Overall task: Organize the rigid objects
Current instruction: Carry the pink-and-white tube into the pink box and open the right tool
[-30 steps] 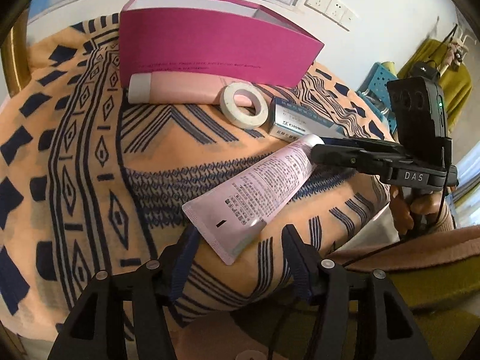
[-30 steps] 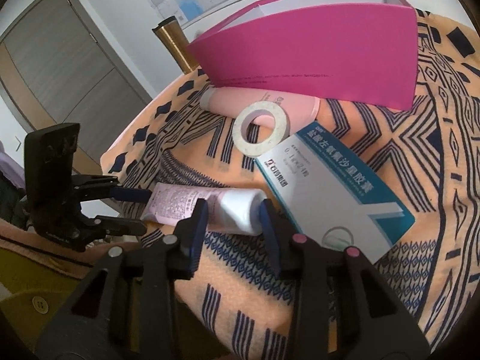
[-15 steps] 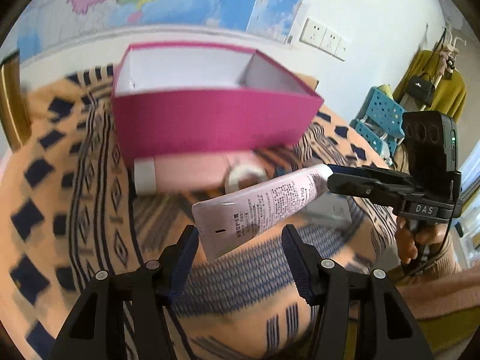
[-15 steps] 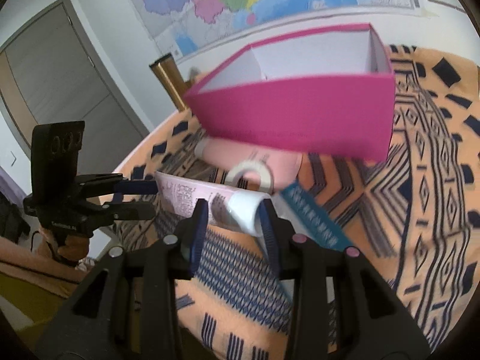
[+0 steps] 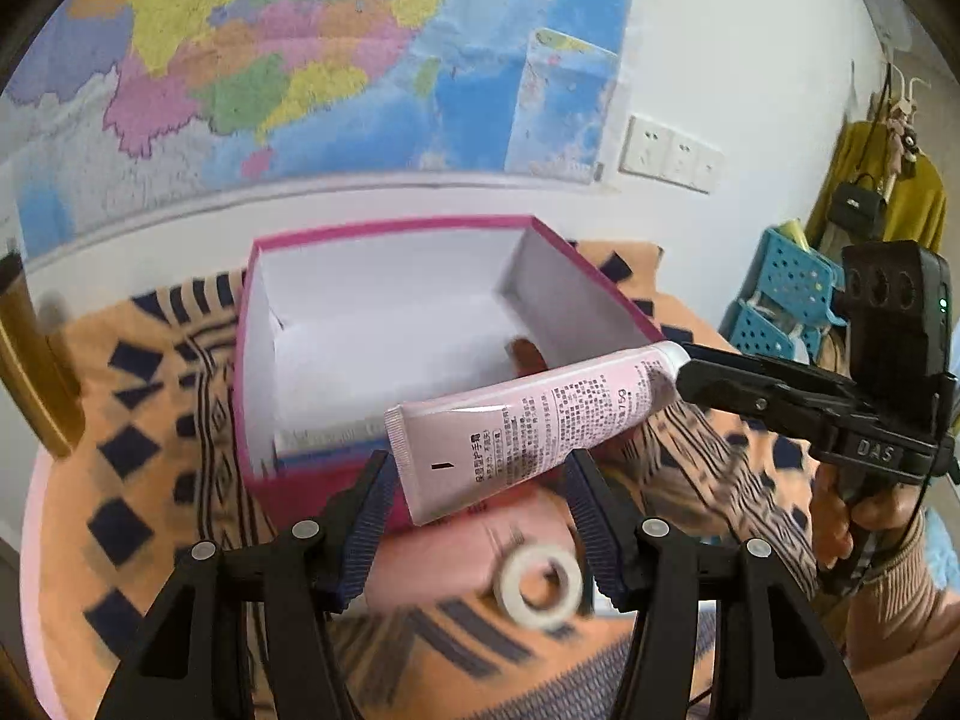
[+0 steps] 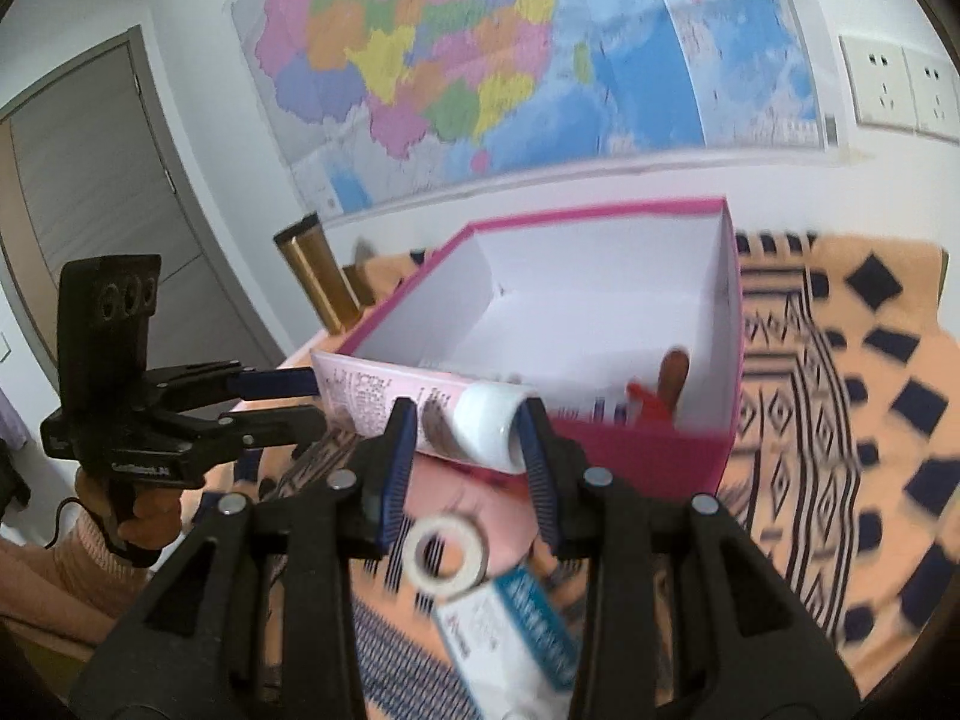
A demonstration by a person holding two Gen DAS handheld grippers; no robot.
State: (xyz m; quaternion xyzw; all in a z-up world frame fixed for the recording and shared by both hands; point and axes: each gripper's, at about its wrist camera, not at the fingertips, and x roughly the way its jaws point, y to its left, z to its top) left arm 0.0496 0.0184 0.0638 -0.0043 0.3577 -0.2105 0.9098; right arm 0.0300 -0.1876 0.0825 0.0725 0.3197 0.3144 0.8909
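A pink cream tube (image 5: 528, 420) hangs in the air, held at both ends. My left gripper (image 5: 477, 474) is shut on its crimped end and my right gripper (image 6: 468, 426) is shut on its white cap (image 6: 489, 426). The tube hovers over the near wall of an open magenta box (image 5: 252, 360) with a white inside, also in the right wrist view (image 6: 729, 312). A brown and red item (image 6: 660, 387) and a flat box lie inside it. On the cloth lie a tape roll (image 5: 543, 585), a pink bottle (image 5: 438, 558) and a blue-white carton (image 6: 516, 624).
The table has an orange cloth with dark blue patterns (image 6: 852, 420). A map hangs on the wall (image 5: 300, 60) behind. A brass post (image 6: 318, 276) stands at the table's far left corner. A blue basket (image 5: 780, 294) and a coat rack stand to the right.
Both grippers have lifted the tube off the cloth and carried it up and towards the magenta box. The tape roll, bottle and carton now lie below the tube.
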